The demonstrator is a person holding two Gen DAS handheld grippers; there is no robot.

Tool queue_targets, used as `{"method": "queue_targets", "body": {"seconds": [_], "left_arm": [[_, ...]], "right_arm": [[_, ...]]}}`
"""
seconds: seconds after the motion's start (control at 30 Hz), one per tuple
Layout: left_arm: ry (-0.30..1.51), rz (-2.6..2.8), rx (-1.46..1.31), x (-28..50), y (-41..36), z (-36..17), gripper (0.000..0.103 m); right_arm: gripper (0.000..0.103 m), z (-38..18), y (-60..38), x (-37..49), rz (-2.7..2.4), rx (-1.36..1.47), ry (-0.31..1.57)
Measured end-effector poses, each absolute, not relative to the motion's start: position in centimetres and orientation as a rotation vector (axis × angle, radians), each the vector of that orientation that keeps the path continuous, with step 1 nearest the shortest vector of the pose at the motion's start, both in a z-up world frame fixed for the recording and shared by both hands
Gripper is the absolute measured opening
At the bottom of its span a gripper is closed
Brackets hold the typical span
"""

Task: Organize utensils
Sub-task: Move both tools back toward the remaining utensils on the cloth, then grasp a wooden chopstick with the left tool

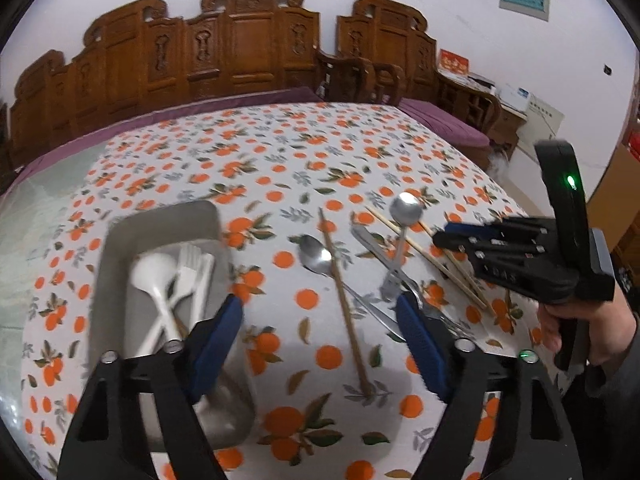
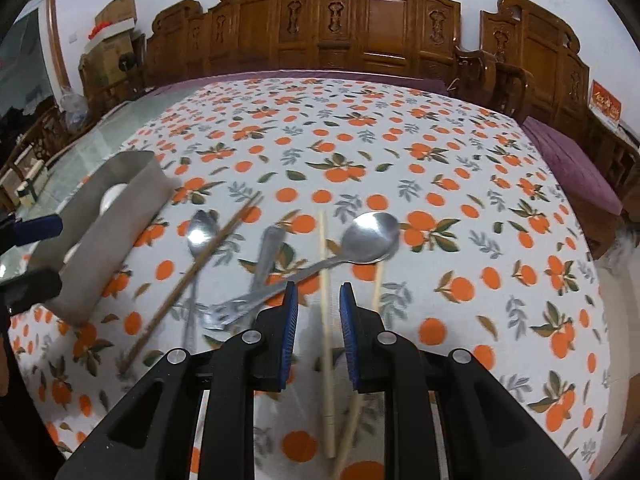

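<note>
The right gripper (image 2: pixel 319 308), half-open and empty, straddles a pale chopstick (image 2: pixel 327 320) (probably tray-bound), while the left gripper (image 1: pixel 320 320) gapes wide, holding nothing.

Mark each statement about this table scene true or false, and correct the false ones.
1. The tray holds white plastic cutlery. True.
2. The left gripper is shut on a spoon. False: it is open and holds nothing.
3. A pale chopstick lies between the fingers of the right gripper. True.
4. The large spoon sits inside the tray. False: it lies on the tablecloth.
5. The dark chopstick crosses the small spoon. True.
</note>
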State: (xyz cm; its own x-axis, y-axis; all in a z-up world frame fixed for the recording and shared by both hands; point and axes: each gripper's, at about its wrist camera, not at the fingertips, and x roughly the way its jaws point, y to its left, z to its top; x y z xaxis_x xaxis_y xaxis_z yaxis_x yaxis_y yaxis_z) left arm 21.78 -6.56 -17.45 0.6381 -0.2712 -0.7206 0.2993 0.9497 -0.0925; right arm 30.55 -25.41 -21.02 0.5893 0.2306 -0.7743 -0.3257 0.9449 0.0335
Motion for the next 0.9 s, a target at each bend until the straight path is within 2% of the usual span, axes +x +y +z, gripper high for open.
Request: {"method": "queue_targets", "body": {"seconds": [0.13,0.3,0.77,0.83,0.9], "left_arm": [[0.853,-0.358,0.045,21.7,-8.0,-18.7,0.052],[0.898,-0.364,0.066,22.0,-9.1,-20.5,0.039],[0.986,-0.352,0.098,23.0,-10.6,-23.7,0.021],[0.981,-0.338,0.11,23.0,-10.5,-23.9,0.006],[0.98,-0.34,0.104,23.1,-10.3,-23.8,0.005]], "right_arm": [[0.023,-21.3,-26.2,30.9,0.305,-0.127,0.897],[0.023,-21.4,-26.3,31.1,0.301,-0.124,0.9],[0.023,-21.9,-26.1,31.3,0.291,-0.134,0.911],[0.024,-21.9,-26.2,31.4,0.287,-0.131,0.914],[0.024,-22.0,-26.5,31.5,0.282,-0.122,0.917]]}}
